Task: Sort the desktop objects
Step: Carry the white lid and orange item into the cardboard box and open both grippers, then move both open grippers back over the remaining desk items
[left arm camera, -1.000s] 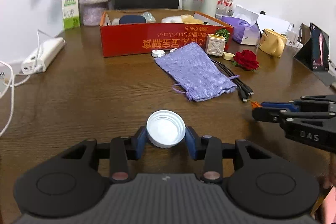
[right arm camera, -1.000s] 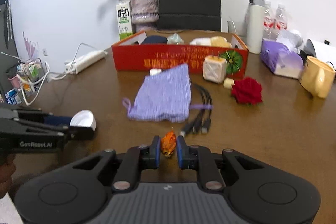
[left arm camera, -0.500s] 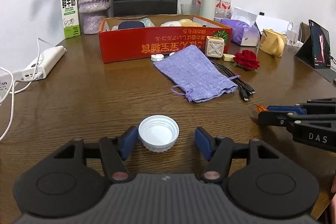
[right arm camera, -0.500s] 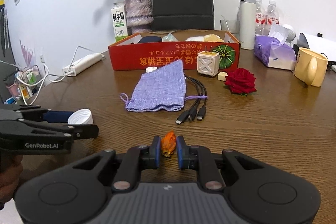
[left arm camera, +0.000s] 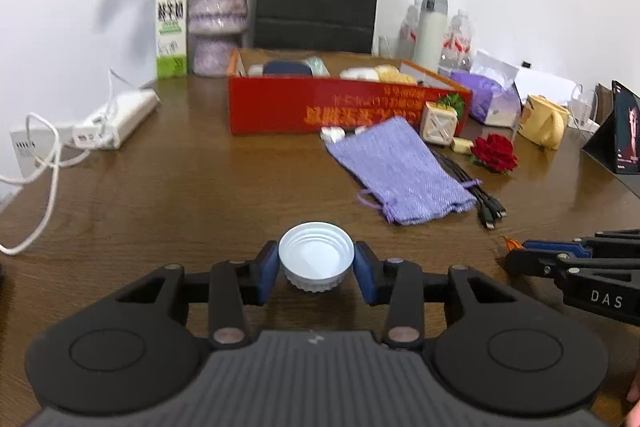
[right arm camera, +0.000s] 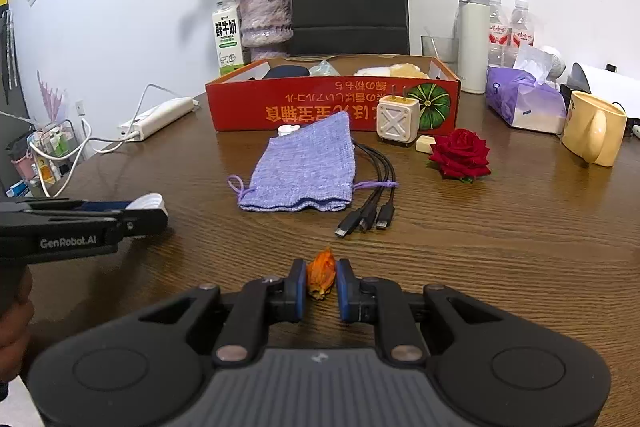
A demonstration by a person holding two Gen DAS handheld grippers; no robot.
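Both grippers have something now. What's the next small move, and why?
Probably lift the left gripper a little once its closing jaws settle on the white cap. The right gripper already pinches the orange scrap, and the red box waits beyond the pouch.

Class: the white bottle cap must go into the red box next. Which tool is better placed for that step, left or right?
Left. Its tool is closing on the white bottle cap, facing the red box; the right tool grips an orange scrap.

Tablet (left arm camera: 626,131) (right side cut off)
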